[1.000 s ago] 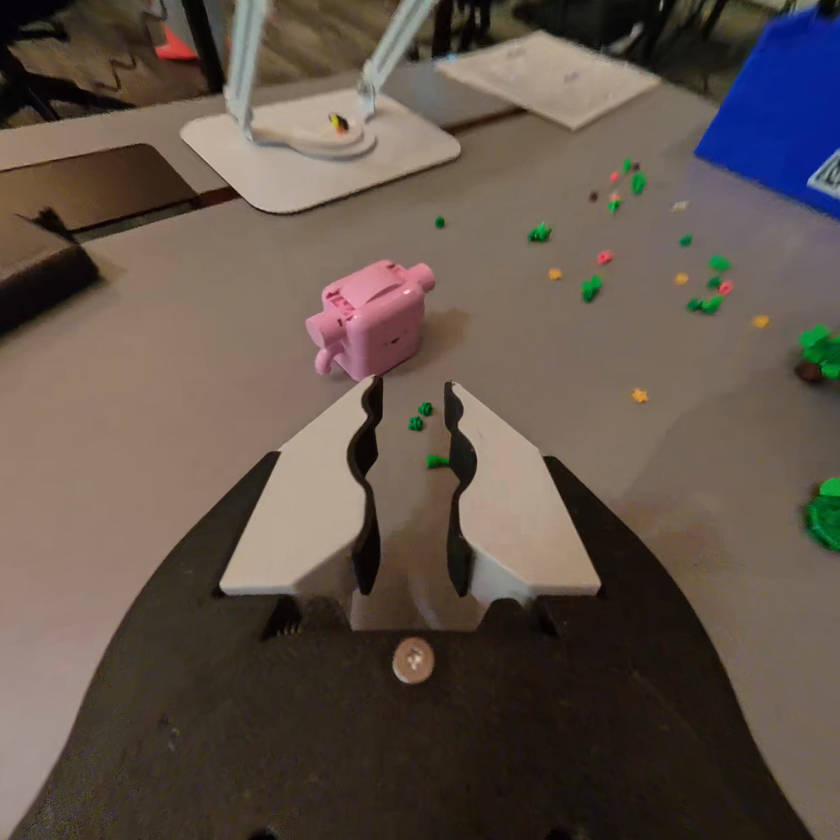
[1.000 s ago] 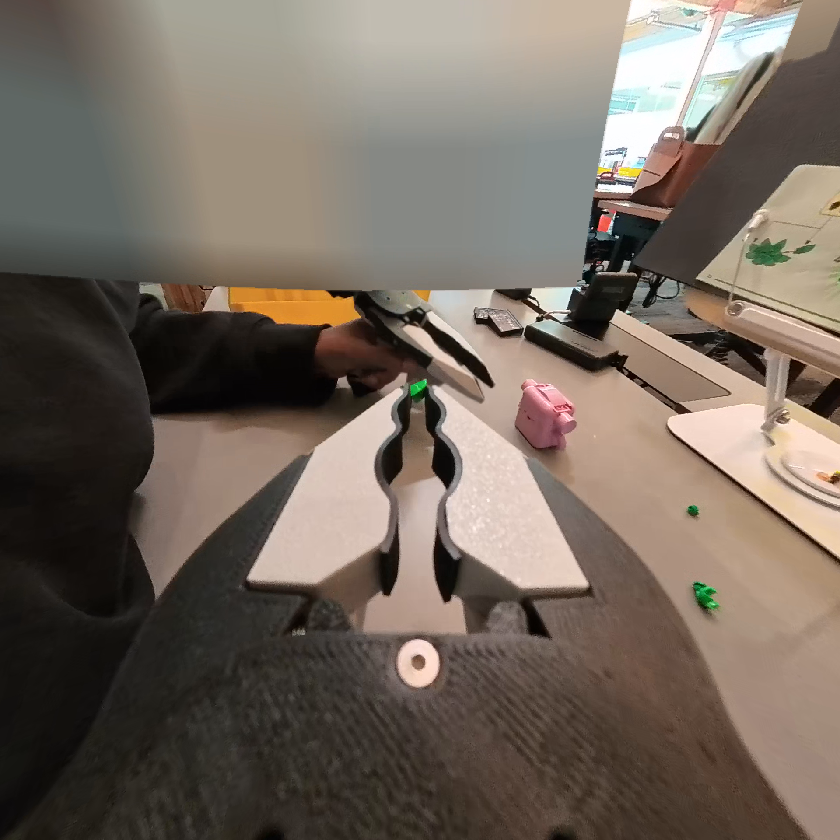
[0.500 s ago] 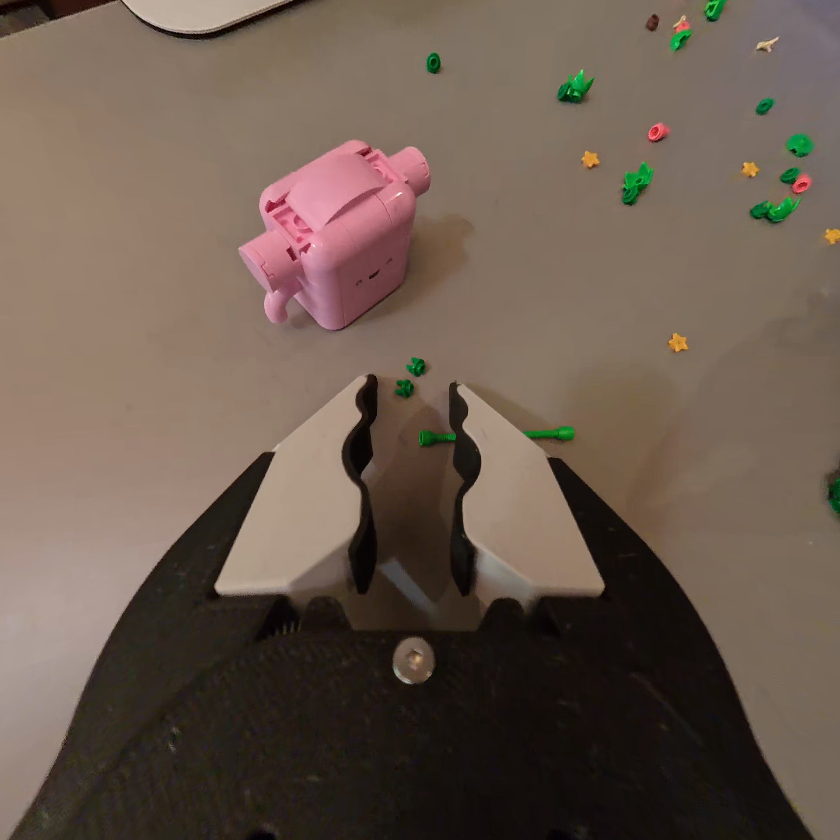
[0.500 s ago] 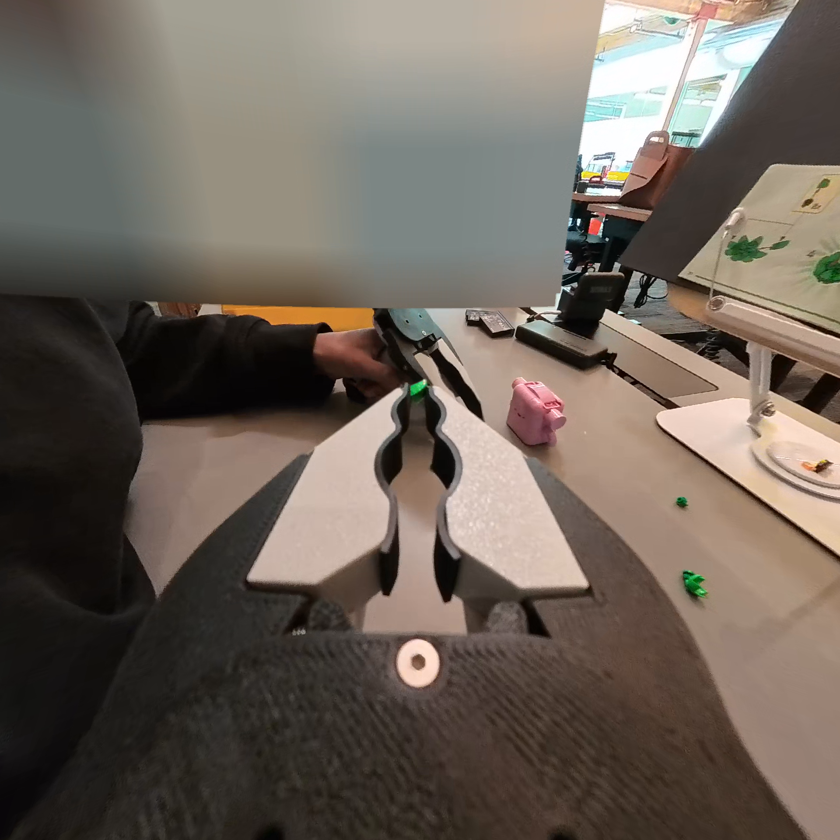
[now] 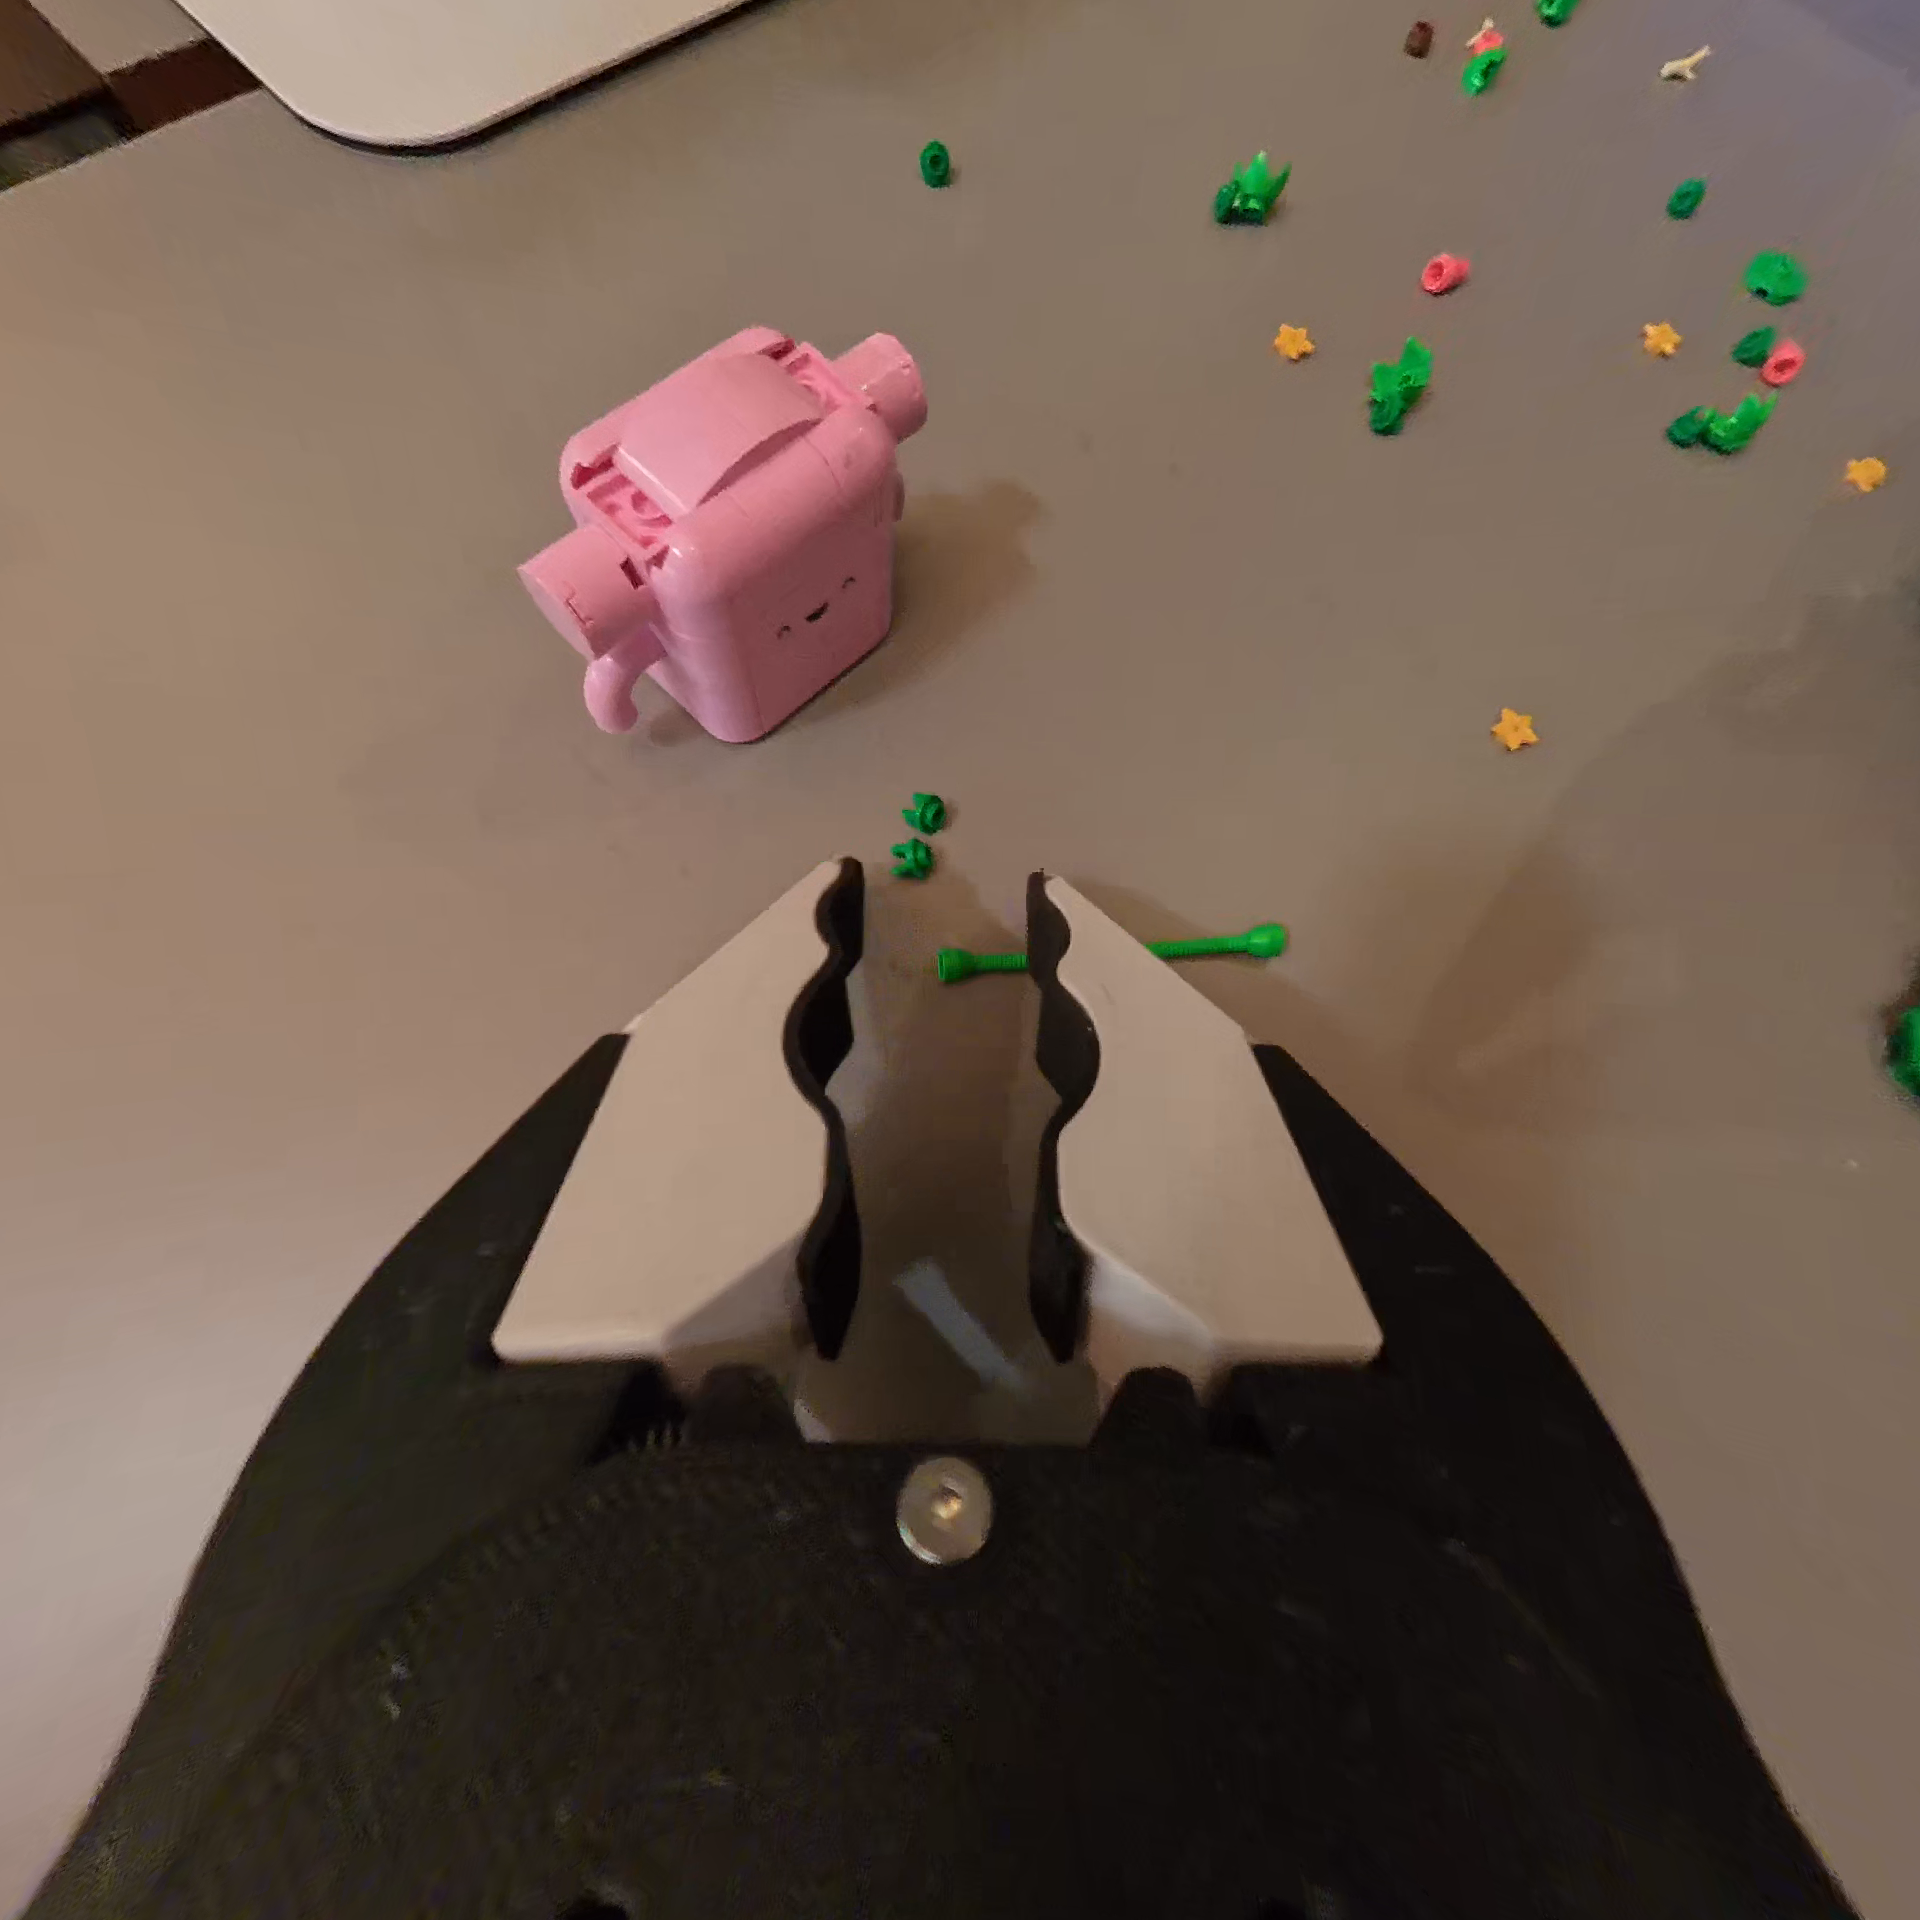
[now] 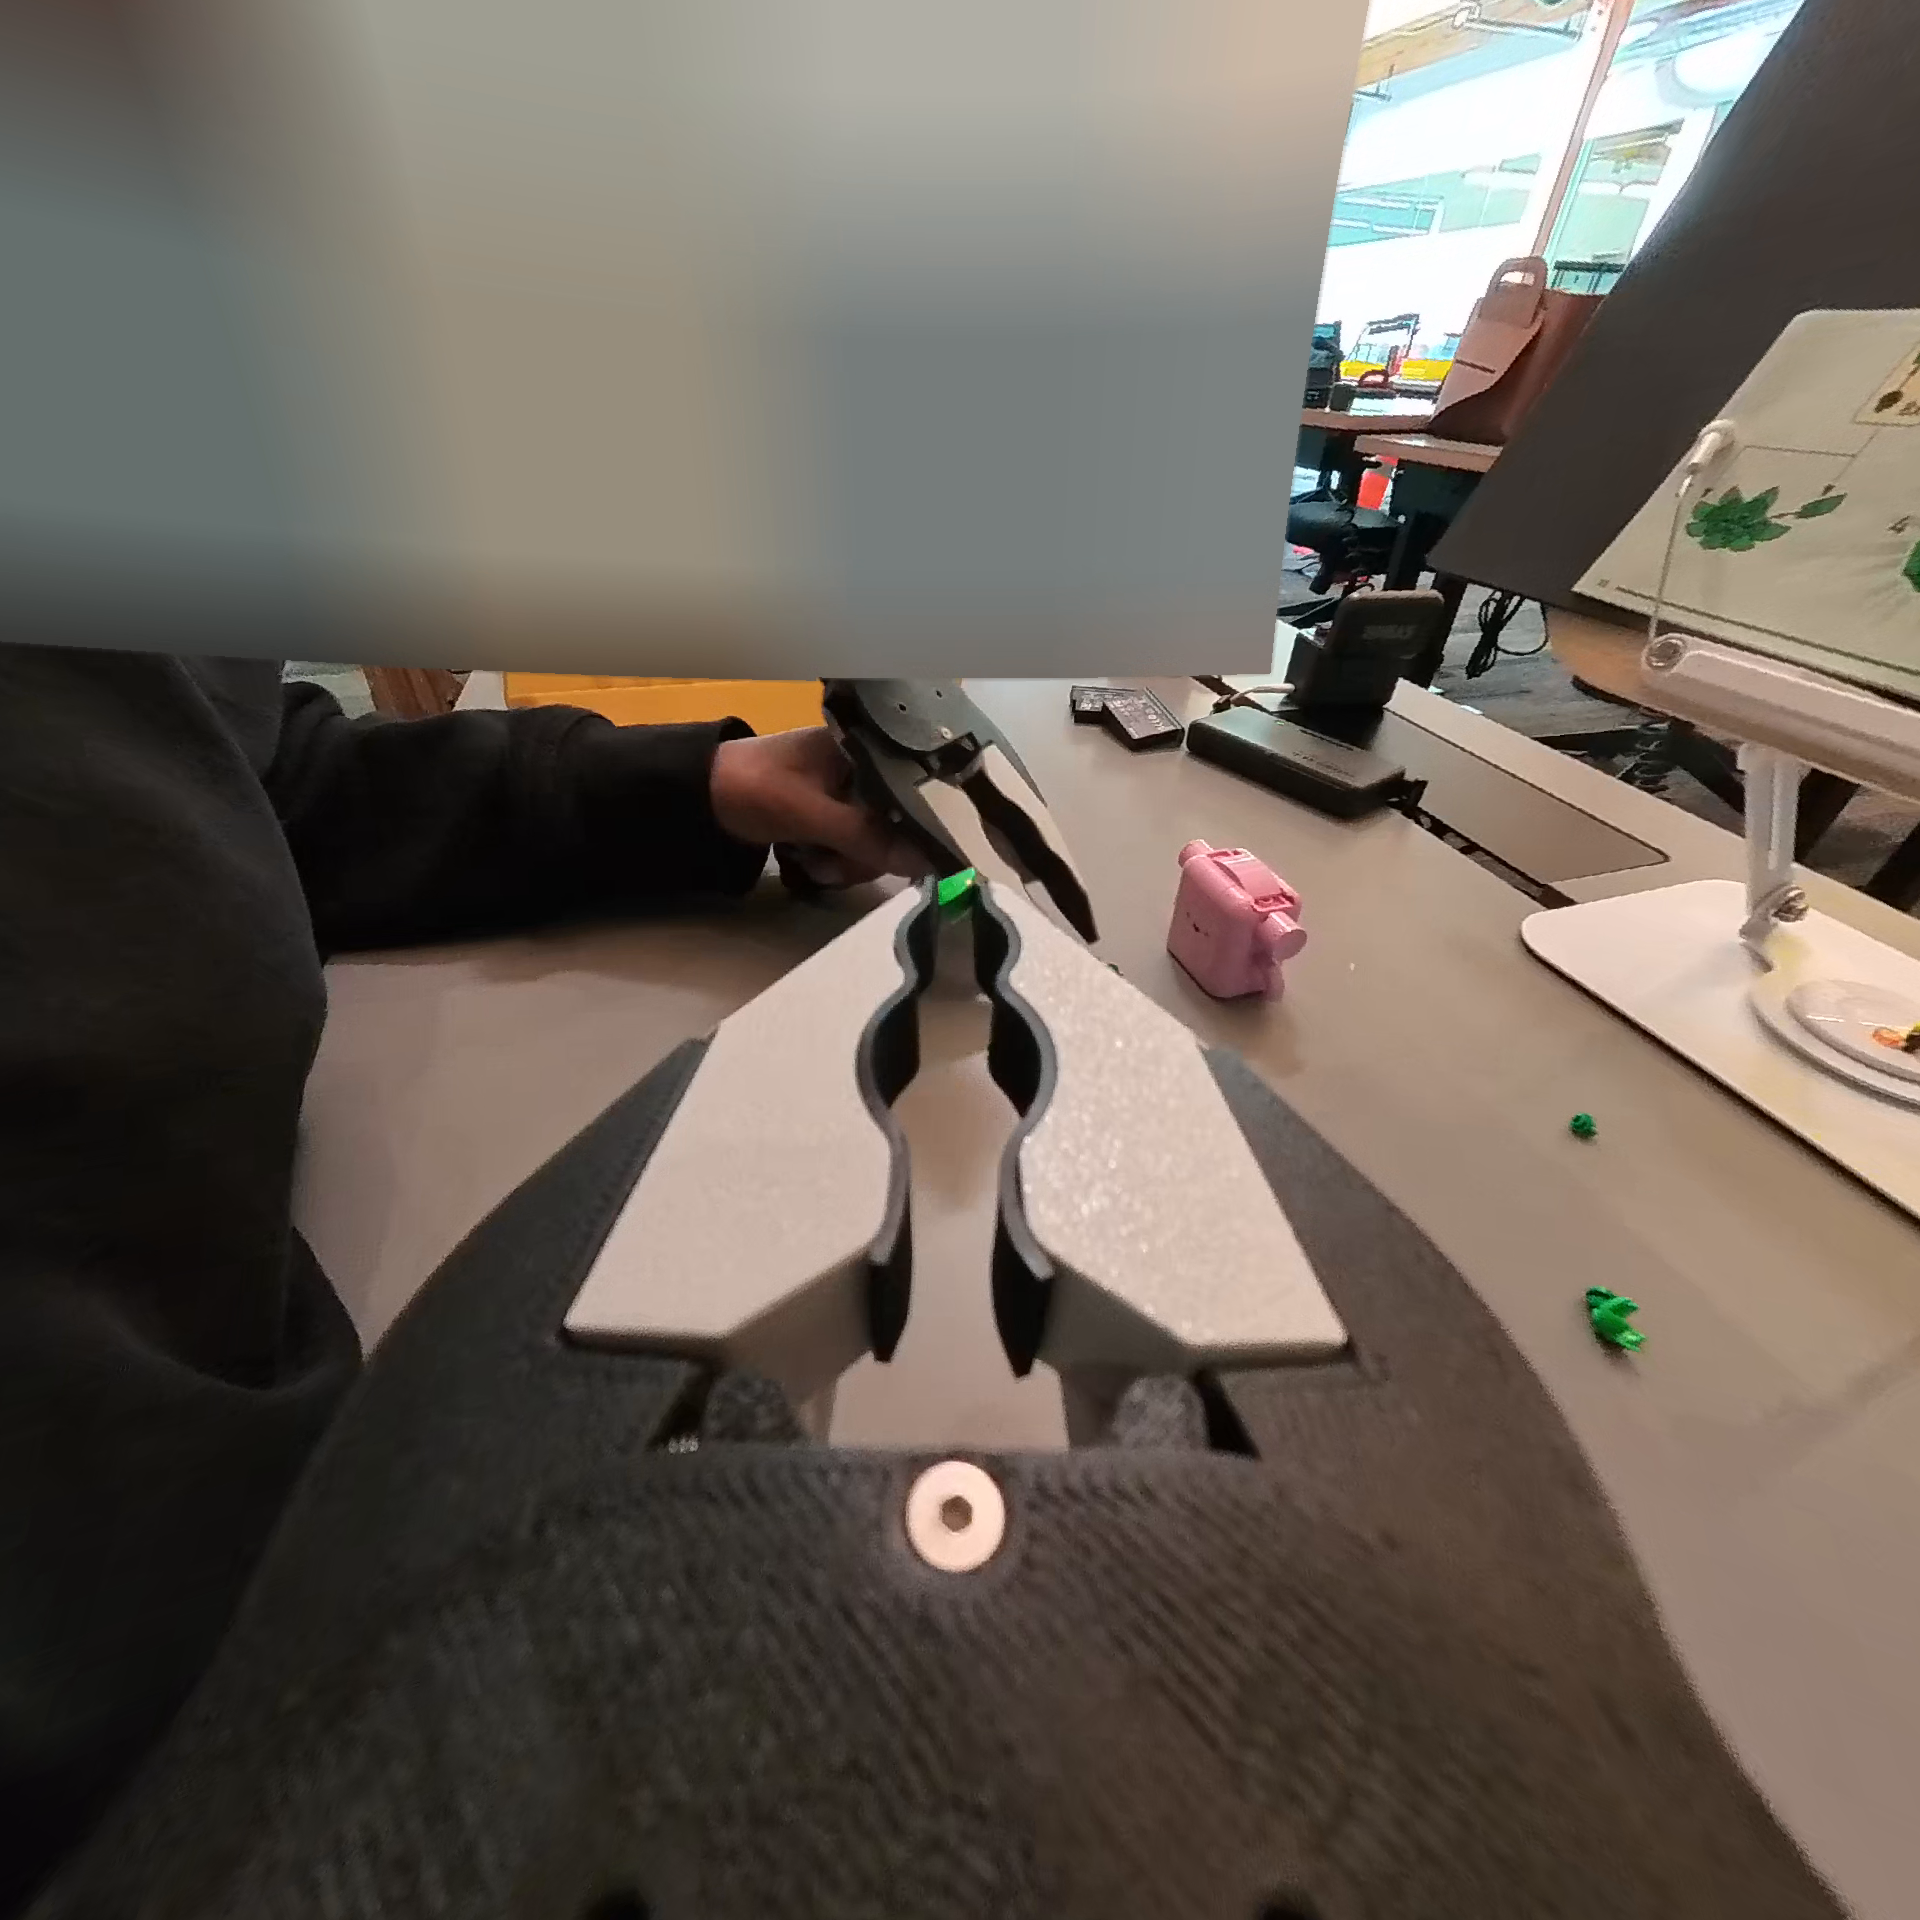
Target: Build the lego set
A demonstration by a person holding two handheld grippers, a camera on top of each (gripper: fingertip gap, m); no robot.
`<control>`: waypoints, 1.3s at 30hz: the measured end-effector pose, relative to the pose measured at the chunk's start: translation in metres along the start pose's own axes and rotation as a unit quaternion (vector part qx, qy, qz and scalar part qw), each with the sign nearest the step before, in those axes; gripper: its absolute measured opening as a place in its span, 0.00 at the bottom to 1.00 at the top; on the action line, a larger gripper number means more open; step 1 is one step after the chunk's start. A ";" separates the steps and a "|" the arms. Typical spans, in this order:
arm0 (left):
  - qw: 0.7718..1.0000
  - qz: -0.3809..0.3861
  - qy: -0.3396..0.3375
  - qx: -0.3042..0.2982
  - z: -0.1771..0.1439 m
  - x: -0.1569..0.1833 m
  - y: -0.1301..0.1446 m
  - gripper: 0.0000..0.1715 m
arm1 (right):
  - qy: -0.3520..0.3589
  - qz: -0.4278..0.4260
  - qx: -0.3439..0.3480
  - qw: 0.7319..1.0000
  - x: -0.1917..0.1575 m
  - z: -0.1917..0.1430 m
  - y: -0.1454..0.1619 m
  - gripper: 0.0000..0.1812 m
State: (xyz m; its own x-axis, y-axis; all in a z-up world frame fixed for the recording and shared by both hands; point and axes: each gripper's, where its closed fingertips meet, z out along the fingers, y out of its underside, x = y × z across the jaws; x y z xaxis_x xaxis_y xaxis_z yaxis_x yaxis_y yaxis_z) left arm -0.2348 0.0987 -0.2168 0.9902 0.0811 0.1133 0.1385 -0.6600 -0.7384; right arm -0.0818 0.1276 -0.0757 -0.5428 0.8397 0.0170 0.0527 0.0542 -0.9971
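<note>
Left gripper (image 5: 943,883) partly open, nothing held, tips low over the counter (image 5: 312,935), straddling one end of a thin green stem piece (image 5: 982,964); the rest of the stem runs under the right finger and its knob end shows beyond. Stem looks light, stiff, slippery plastic, likely to roll or flick away; best pinched across the shaft near the middle, gently. Two tiny green bits (image 5: 920,831) lie just ahead of the tips, pink toy block (image 5: 727,551) farther on, loose green, pink and yellow pieces (image 5: 1455,343) scattered to the right. Right gripper (image 6: 951,899) nearly closed, pinching a small green piece (image 6: 956,888) at the tips, raised above the counter; piece is tiny, easy to pop out if squeezed unevenly. Beyond it the left gripper and the hand (image 6: 790,790) holding it, then a white stand (image 6: 1714,935) with the instruction sheet (image 6: 1766,499).
</note>
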 end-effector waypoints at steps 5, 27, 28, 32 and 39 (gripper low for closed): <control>0.999 0.023 0.013 -0.021 0.004 0.007 0.005 0.17 | 0.000 0.001 -0.001 1.000 0.001 0.001 0.001 0.02; 0.999 0.017 -0.029 -0.020 0.006 -0.004 0.002 0.07 | -0.001 0.001 0.002 1.000 0.000 0.000 0.000 0.02; 0.999 0.015 -0.037 -0.019 0.006 -0.005 0.002 0.05 | -0.001 0.001 0.001 1.000 0.000 0.000 0.000 0.02; 0.998 0.022 -0.057 -0.019 0.008 -0.006 0.000 0.02 | -0.001 -0.001 0.000 1.000 -0.001 0.000 0.000 0.02; 0.997 0.032 -0.064 -0.022 0.011 -0.004 -0.001 0.06 | -0.002 -0.001 0.001 1.000 -0.002 0.001 -0.001 0.02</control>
State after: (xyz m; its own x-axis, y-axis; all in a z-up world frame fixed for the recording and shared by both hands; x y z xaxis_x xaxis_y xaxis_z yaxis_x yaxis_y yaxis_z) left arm -0.2388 0.1069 -0.2235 0.9913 0.1303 -0.0199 0.0775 -0.6980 -0.7119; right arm -0.0814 0.1255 -0.0749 -0.5468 0.8371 0.0181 0.0507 0.0546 -0.9972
